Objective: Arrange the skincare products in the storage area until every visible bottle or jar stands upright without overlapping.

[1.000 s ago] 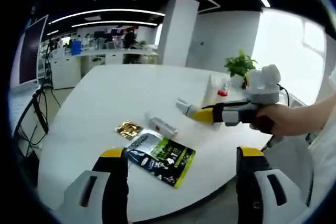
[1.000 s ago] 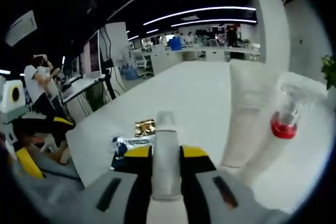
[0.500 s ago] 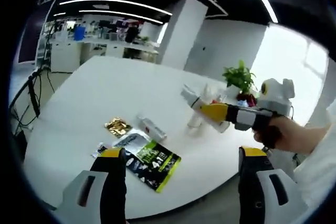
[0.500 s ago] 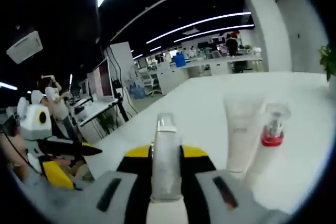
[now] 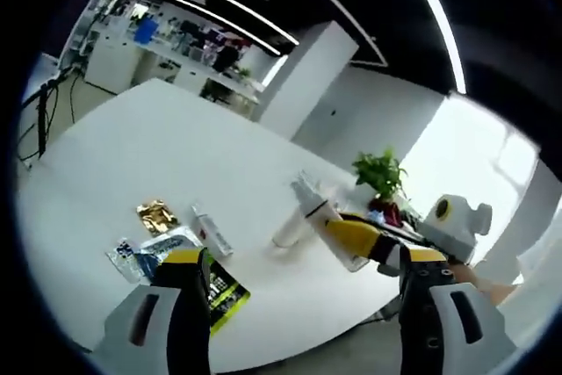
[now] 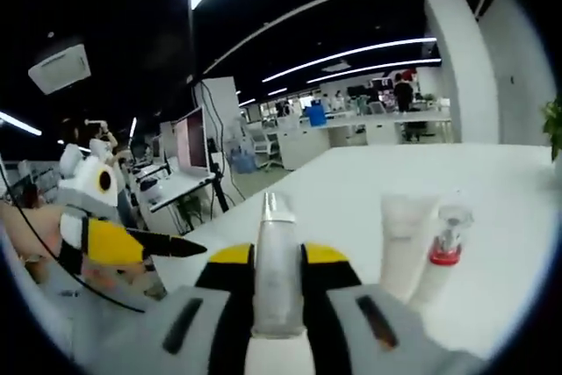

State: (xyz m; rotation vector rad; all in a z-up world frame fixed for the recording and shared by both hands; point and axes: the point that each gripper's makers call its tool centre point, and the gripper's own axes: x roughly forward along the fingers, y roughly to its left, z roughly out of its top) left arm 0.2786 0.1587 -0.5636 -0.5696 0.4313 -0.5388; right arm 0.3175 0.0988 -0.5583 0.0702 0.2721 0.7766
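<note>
White surface [image 5: 132,164] was seen in an open office. Right gripper [image 6: 277,263] fingers [image 6: 230,263] were clamped on a bottle [image 6: 277,270], raised above the surface near a tube [image 6: 401,248] and pump bottle [image 6: 442,252]. Left gripper [image 5: 303,265] fingers [image 5: 189,265] were held wide apart, empty, above sachets [image 5: 189,256].

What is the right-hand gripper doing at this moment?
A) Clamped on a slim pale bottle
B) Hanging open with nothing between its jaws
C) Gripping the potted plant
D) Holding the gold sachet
A: in the right gripper view the right gripper has its yellow-tipped jaws closed on a slim pale bottle, pointing up between them, while the white tube and the red-collared spray bottle stand on the table beyond.
</note>
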